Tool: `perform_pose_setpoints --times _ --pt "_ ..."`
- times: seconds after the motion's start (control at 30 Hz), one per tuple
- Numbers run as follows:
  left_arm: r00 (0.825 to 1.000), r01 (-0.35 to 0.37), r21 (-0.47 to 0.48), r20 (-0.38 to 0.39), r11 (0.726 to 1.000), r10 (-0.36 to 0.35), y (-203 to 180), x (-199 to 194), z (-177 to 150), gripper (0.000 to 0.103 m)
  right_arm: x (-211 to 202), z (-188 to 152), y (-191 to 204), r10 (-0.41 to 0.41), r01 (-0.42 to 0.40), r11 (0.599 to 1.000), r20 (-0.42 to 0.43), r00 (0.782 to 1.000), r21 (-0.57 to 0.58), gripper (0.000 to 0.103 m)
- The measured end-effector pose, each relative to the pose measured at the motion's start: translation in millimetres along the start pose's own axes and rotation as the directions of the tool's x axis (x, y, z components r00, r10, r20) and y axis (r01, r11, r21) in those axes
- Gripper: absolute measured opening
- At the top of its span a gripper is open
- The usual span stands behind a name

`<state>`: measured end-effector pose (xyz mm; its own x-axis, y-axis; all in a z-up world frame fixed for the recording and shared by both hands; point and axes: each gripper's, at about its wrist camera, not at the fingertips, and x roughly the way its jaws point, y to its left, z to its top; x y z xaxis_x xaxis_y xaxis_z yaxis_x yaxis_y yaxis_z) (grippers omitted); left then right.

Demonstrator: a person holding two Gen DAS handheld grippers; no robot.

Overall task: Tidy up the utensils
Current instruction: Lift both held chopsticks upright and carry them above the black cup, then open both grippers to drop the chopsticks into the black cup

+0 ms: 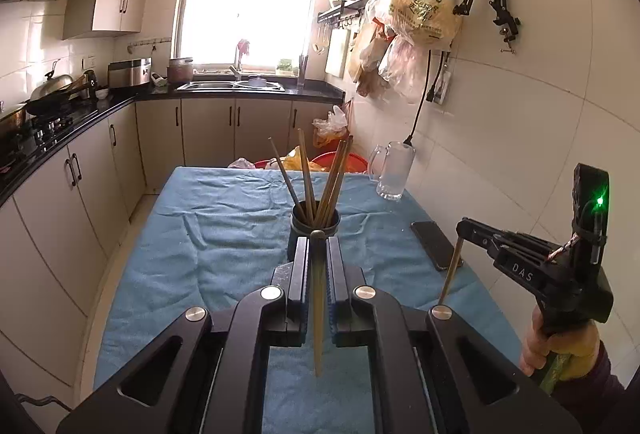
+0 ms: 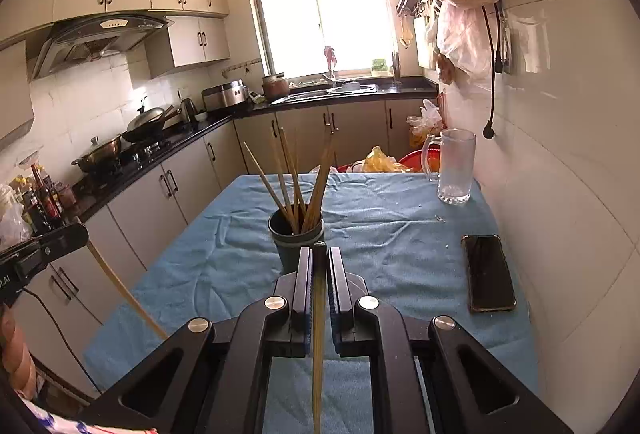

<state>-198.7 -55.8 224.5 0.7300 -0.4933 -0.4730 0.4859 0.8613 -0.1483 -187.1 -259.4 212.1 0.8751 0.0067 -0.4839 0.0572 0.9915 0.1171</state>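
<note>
A dark green cup point(image 1: 310, 234) point(image 2: 294, 240) stands mid-table on the blue cloth point(image 1: 224, 234) and holds several wooden chopsticks point(image 1: 306, 178) point(image 2: 294, 178). My left gripper point(image 1: 318, 240) is shut on one chopstick point(image 1: 318, 314), held upright just in front of the cup. My right gripper point(image 2: 319, 252) is shut on another chopstick point(image 2: 318, 334), also just short of the cup. The right gripper also shows in the left wrist view point(image 1: 464, 230) with its chopstick point(image 1: 450, 270) hanging down. The left gripper shows at the left edge of the right wrist view point(image 2: 80, 230) with its chopstick point(image 2: 124, 290).
A glass mug point(image 1: 394, 170) point(image 2: 454, 166) stands at the table's far right corner. A black phone point(image 1: 436, 244) point(image 2: 488, 272) lies near the right edge by the tiled wall. Red basins and plastic bags sit beyond the table. Kitchen counters run along the left.
</note>
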Motion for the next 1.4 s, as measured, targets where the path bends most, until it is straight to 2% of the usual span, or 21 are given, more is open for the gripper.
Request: perform_pose_setpoints --times 0.2,0.43,0.63,0.73,0.87,1.03,1.27,1.4 --pt "1.000 0.006 -0.020 0.003 1.000 -0.006 6 11 18 0.007 3 11 -2 0.001 -0.001 1.000 0.016 1.000 -0.001 0.007" --pt "0.999 0.030 -0.039 0.017 0.999 -0.029 14 25 50 0.007 6 39 -3 0.002 -0.001 1.000 0.059 0.998 -0.010 0.007" --pt "0.998 0.025 -0.046 0.056 0.999 -0.022 15 39 84 0.007 7 74 -2 0.012 -0.010 1.000 0.123 0.992 -0.015 0.007" --pt "0.995 0.029 -0.039 0.099 0.999 -0.025 11 44 104 0.007 12 96 -2 0.025 -0.024 1.000 0.158 0.987 -0.007 0.007" --pt "0.987 0.025 -0.027 0.157 0.999 -0.020 4 56 131 0.007 27 120 0 0.047 -0.052 0.998 0.190 0.981 0.020 0.007" --pt "0.984 0.002 -0.029 0.180 1.000 0.004 -2 82 155 0.007 50 145 7 0.044 -0.051 0.998 0.222 0.974 0.029 0.007" --pt "0.990 -0.031 -0.056 0.137 0.998 0.038 6 138 164 0.007 91 153 9 0.026 -0.034 0.999 0.200 0.979 0.038 0.007" --pt "0.997 -0.037 -0.082 0.065 0.996 0.042 18 173 154 0.007 119 142 3 0.023 -0.032 0.998 0.148 0.989 0.056 0.007"
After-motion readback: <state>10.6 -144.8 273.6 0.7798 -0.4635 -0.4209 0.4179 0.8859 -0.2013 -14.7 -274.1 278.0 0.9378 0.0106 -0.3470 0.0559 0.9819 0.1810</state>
